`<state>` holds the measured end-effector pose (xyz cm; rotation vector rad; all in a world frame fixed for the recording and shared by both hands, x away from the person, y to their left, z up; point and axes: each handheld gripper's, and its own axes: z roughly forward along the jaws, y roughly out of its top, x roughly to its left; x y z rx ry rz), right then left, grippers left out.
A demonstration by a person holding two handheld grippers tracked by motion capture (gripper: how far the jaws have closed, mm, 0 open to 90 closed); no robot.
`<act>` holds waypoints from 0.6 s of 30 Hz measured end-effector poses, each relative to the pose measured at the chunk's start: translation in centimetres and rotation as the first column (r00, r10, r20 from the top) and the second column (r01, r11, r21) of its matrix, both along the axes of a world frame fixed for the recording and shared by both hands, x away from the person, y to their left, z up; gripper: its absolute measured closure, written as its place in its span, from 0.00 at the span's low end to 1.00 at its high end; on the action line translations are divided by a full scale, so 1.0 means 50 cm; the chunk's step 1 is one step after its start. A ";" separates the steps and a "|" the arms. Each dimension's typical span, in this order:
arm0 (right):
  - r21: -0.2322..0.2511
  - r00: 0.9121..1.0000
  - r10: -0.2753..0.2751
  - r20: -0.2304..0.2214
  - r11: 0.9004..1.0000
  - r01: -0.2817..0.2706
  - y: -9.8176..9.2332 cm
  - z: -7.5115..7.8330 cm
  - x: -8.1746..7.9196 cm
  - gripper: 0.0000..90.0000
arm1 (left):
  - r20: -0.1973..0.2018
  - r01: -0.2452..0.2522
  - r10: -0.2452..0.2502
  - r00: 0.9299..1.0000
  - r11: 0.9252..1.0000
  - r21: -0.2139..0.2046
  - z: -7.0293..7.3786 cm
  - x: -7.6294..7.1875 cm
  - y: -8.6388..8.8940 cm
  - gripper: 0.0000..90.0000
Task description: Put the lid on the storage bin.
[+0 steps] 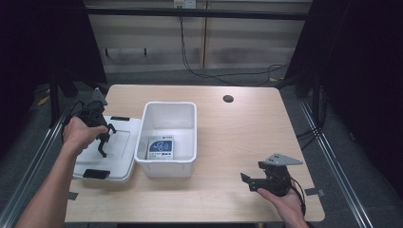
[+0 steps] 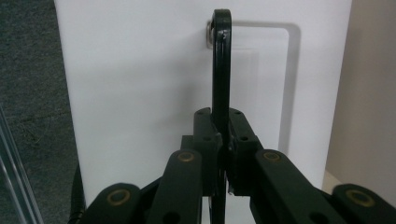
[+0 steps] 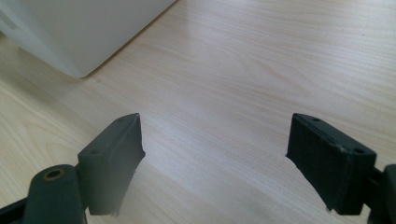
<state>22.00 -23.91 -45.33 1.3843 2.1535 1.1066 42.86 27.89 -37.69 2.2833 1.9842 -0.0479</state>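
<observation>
Gripping a slim black metal handle (image 2: 221,70), the left gripper (image 1: 102,137) has its jaws closed tight on it, over the flat white plastic lid (image 1: 121,142) w/ 2 black clips. Handle's far end is pinned to the lid by a small rivet in the left gripper view. Lid lies on the light wooden table (image 1: 247,128), at its left edge, touching the open white rectangular plastic bin (image 1: 190,137). Inside the bin: 1 blue-and-white printed packet (image 1: 160,147), flat on the bottom. Right gripper (image 1: 252,182) held low over bare table at front right, well apart from the bin, jaws wide, nothing between them. Bin corner (image 3: 79,32) visible in right gripper view.
</observation>
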 end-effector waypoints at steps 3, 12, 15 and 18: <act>0.000 1.000 0.000 0.000 1.000 0.000 0.000 0.000 0.000 0.20 | 0.004 0.001 -0.001 1.000 1.000 0.005 0.006 -0.002 0.001 0.94; 0.001 1.000 0.000 -0.001 1.000 0.000 0.000 0.000 0.000 0.20 | 0.019 0.027 -0.027 0.999 0.999 0.017 0.032 -0.008 0.011 0.94; 0.000 1.000 -0.001 0.000 1.000 0.001 0.000 0.000 0.000 0.20 | 0.008 0.059 -0.059 0.998 0.998 0.027 0.041 -0.010 0.015 0.94; 0.000 1.000 0.000 0.000 1.000 0.000 -0.001 0.000 0.001 0.20 | 0.018 0.060 -0.060 0.998 0.998 0.023 0.050 -0.013 0.022 0.94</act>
